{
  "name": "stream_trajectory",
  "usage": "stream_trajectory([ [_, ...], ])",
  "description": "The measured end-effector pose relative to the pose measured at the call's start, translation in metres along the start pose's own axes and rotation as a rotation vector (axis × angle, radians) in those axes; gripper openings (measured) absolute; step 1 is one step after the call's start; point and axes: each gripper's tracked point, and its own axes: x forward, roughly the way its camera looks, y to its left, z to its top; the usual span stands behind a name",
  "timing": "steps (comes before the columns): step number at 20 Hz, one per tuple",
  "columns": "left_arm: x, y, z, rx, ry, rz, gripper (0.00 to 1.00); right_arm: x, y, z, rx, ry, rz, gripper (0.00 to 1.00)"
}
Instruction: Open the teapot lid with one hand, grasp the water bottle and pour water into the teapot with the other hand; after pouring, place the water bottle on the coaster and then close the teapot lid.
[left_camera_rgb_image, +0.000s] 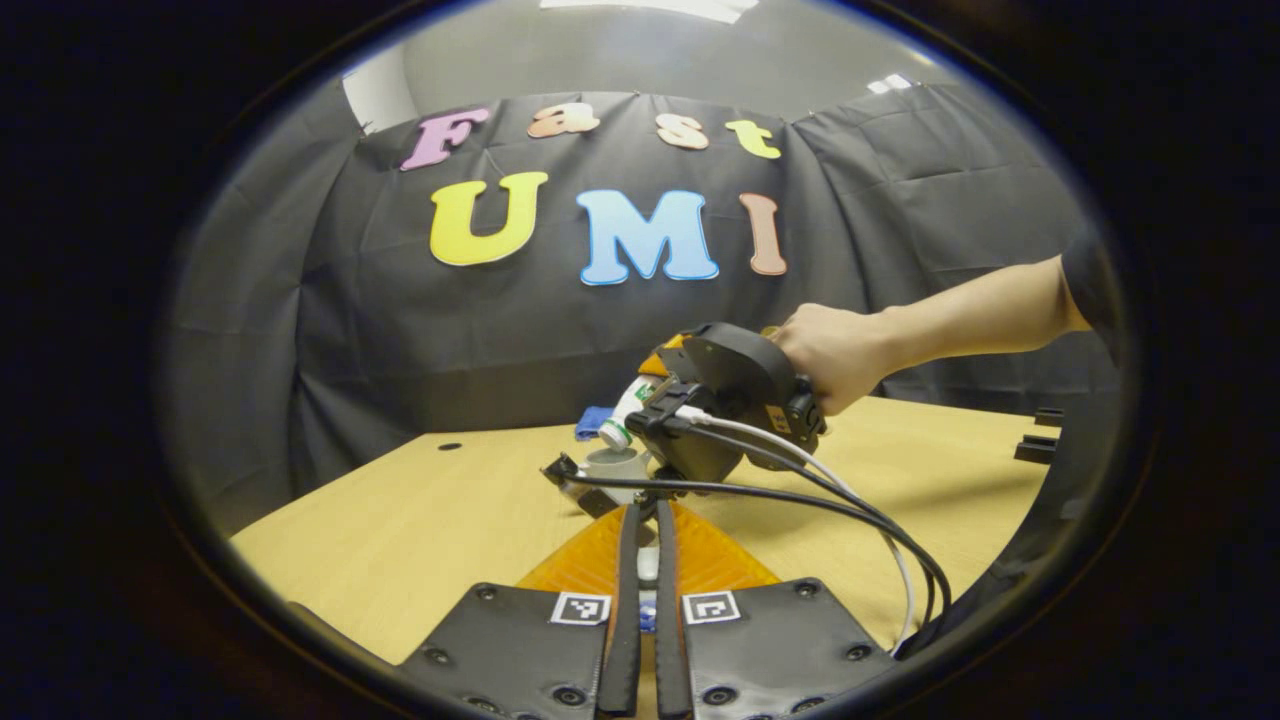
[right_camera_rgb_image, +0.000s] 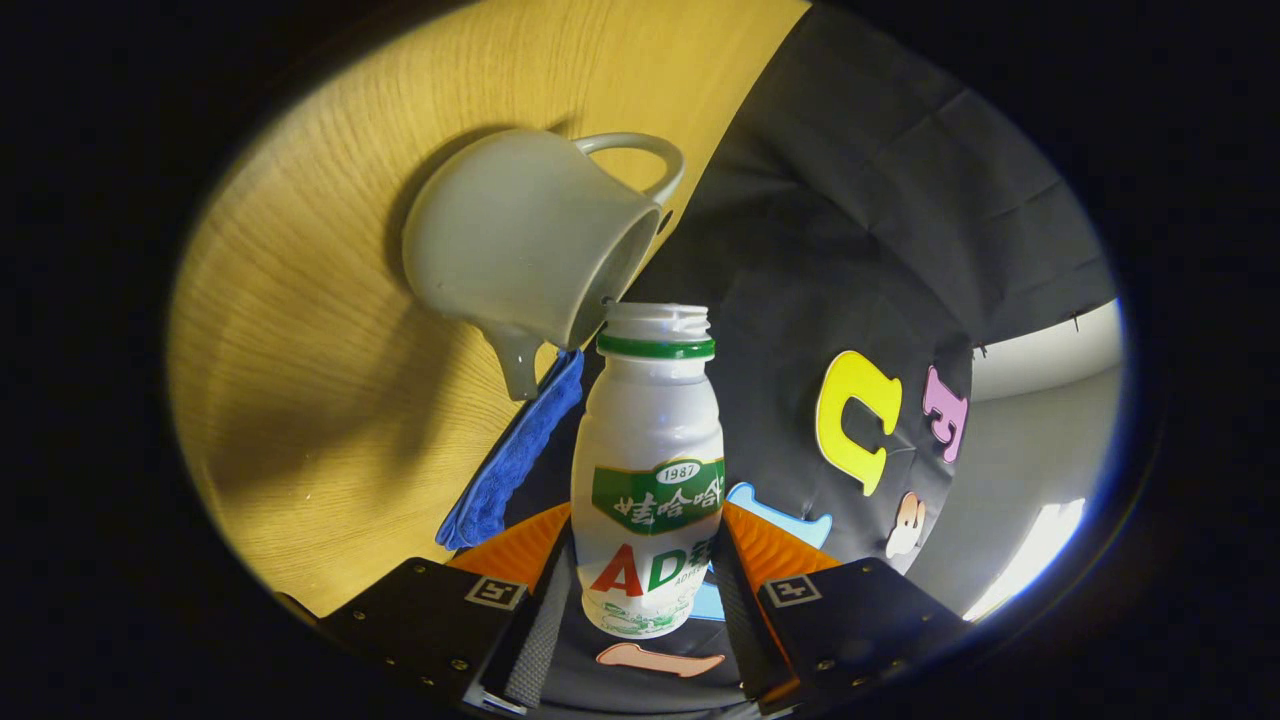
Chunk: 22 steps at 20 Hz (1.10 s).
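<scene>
Right gripper (right_camera_rgb_image: 648, 610) was seen clamped on water bottle (right_camera_rgb_image: 650, 470) at lower body, neck tipped to open mouth of teapot (right_camera_rgb_image: 520, 240). Left gripper (left_camera_rgb_image: 646, 565) was seen nearly closed, small pale piece between fingers, judged lid, not certain. Teapot was seen on surface (right_camera_rgb_image: 300, 400), blue cloth (right_camera_rgb_image: 510, 455) beside. Bottle was judged light, smooth, squeezable plastic; firm mid-body hold advised. Teapot was judged fragile.
</scene>
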Motion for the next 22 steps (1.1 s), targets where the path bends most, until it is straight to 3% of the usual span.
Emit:
stream_trajectory([
  [1, 0.0, 0.0, 0.0, -0.007, -0.004, -0.004, 0.17, 0.001, 0.001, -0.002, 0.045, -0.002, 0.014, 0.71],
  [2, -0.001, 0.0, 0.002, -0.029, -0.009, -0.011, 0.12, 0.0, 0.006, -0.003, 0.118, 0.003, 0.039, 0.71],
  [4, -0.001, 0.002, 0.001, -0.091, -0.015, -0.025, 0.17, -0.001, 0.025, -0.005, 0.29, 0.01, 0.121, 0.71],
  [7, -0.002, 0.005, 0.002, -0.149, -0.017, -0.023, 0.12, -0.006, 0.018, -0.005, 0.417, 0.018, 0.12, 0.72],
  [12, -0.005, 0.01, 0.011, -0.153, -0.038, -0.008, 0.17, -0.013, 0.028, 0.001, 0.679, 0.014, 0.138, 0.72],
  [15, -0.003, 0.02, 0.026, -0.202, -0.069, -0.014, 0.17, -0.02, 0.026, -0.005, 0.9, 0.014, 0.134, 0.71],
  [16, 0.0, 0.026, 0.032, -0.209, -0.078, -0.007, 0.12, -0.024, 0.025, -0.006, 0.97, 0.016, 0.131, 0.72],
  [19, 0.014, 0.042, 0.033, -0.213, -0.078, 0.02, 0.17, -0.036, 0.015, -0.023, 1.178, 0.022, 0.13, 0.72],
  [22, 0.028, 0.05, 0.028, -0.241, -0.059, 0.028, 0.12, -0.049, 0.013, -0.048, 1.368, 0.048, 0.168, 0.71],
])
